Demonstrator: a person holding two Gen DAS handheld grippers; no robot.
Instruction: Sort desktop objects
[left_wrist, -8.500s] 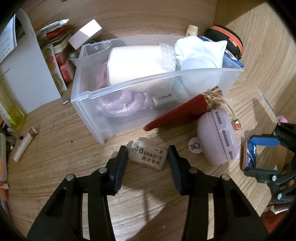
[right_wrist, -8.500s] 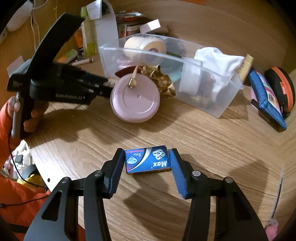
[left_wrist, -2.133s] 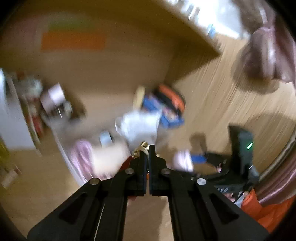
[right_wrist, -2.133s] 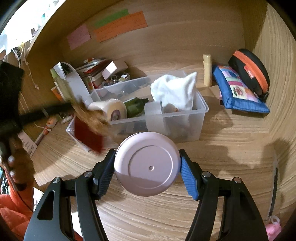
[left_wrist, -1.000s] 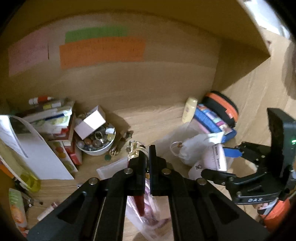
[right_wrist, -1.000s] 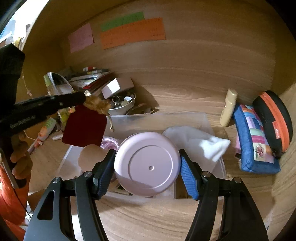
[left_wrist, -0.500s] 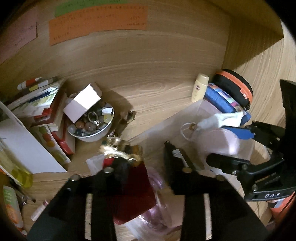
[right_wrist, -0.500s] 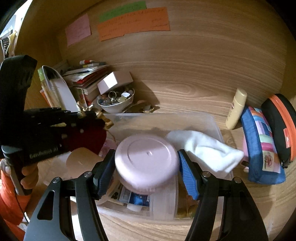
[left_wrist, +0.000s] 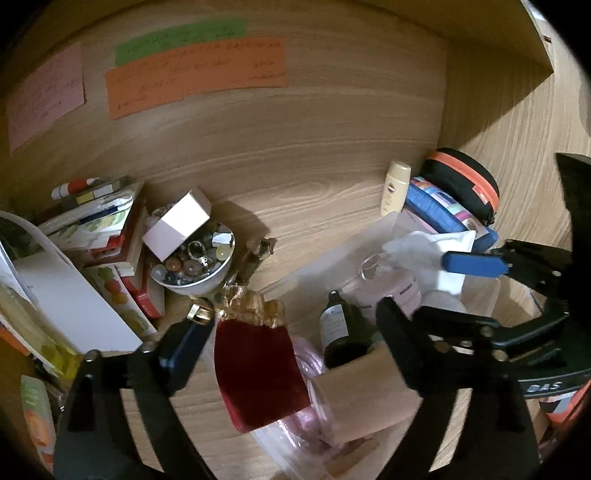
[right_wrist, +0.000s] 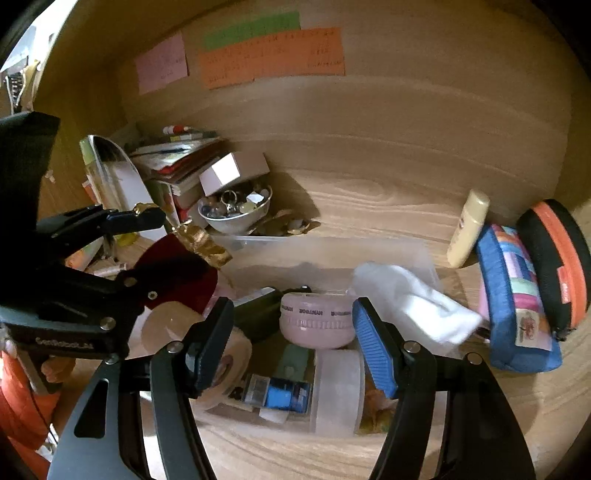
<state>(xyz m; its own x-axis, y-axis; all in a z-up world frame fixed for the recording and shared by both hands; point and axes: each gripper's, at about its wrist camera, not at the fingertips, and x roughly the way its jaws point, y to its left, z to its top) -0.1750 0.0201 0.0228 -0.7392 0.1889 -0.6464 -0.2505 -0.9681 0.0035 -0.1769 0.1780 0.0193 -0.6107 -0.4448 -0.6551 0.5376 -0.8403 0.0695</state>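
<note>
Both of my grippers hang spread wide above the clear plastic bin (right_wrist: 325, 251), gripping nothing. Between the fingers of my left gripper (left_wrist: 291, 332) the red pouch (left_wrist: 258, 373) hangs over the bin's near-left end, its long axis running up and down the left view, gold gathered mouth toward the back wall, closed bottom toward me; I cannot tell whether it touches anything beneath. It sits closer to my left finger than to the right one. My right gripper (right_wrist: 291, 343) frames the pink round case (right_wrist: 317, 321), which lies in the middle of the bin, tipped so its lettered rim faces me, apart from both blue pads. My right view shows what the left one hides: a blue box (right_wrist: 284, 395) low in the bin, a tape roll (right_wrist: 225, 369) at the left end, and a translucent divider. My left view alone shows a dark bottle (left_wrist: 340, 332) lying with its nozzle toward the wall, beside the pouch. A white cloth (right_wrist: 413, 306) drapes over the bin's right end, and a bowl of trinkets (left_wrist: 195, 262) stands behind the bin.
</note>
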